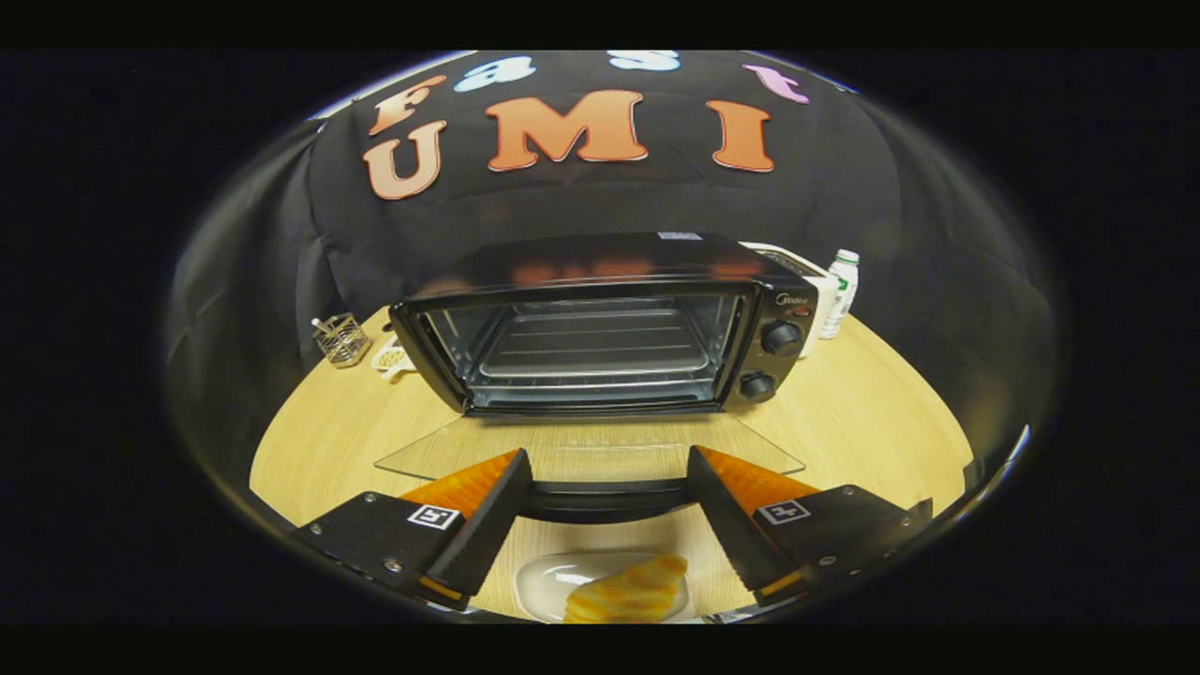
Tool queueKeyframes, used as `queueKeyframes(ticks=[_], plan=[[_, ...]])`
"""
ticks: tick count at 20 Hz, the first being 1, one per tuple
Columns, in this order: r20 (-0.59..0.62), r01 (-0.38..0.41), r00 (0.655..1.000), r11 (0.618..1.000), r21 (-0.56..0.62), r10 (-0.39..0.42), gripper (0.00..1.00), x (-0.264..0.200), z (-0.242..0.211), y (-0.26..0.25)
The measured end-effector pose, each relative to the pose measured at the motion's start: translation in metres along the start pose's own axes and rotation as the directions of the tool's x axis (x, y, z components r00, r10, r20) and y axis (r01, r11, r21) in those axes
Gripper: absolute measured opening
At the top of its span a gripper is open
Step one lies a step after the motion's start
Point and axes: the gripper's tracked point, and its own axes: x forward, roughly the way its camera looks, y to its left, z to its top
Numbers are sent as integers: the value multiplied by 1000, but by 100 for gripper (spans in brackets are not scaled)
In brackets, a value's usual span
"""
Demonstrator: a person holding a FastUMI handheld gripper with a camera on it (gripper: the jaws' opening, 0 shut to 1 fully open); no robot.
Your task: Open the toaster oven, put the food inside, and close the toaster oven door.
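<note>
A black toaster oven (609, 323) stands on the round wooden table (862, 412), its glass door (591, 455) folded down flat toward me. Inside I see a wire rack (595, 342) and no food. The door's dark handle (605, 497) lies just ahead of my gripper (605, 469), level with the fingertips and spanning the gap between them. The fingers stand wide apart and open, holding nothing. Below them, close to me, a golden pastry (630, 591) rests on a small white plate (539, 581).
A wire holder (341, 339) and a small pale item (394, 358) sit left of the oven. A white bottle (841, 292) and a white appliance (797, 262) stand behind its right side. Bare tabletop lies on both sides of the door.
</note>
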Motion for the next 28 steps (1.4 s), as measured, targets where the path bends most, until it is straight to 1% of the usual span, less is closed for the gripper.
queueKeyframes(ticks=[6,17,21,23,25,28], plan=[[-40,5,999,1000,-16,-5,100,1,-22,-1],[-167,22,986,999,-29,-26,99,19,-72,-4],[-179,31,983,999,-36,-37,99,25,-78,-6],[-157,45,986,999,-22,-48,100,26,-74,-7],[-147,44,988,998,-32,-49,100,27,-76,-6],[-133,42,990,999,-4,-43,99,16,-67,-7]])
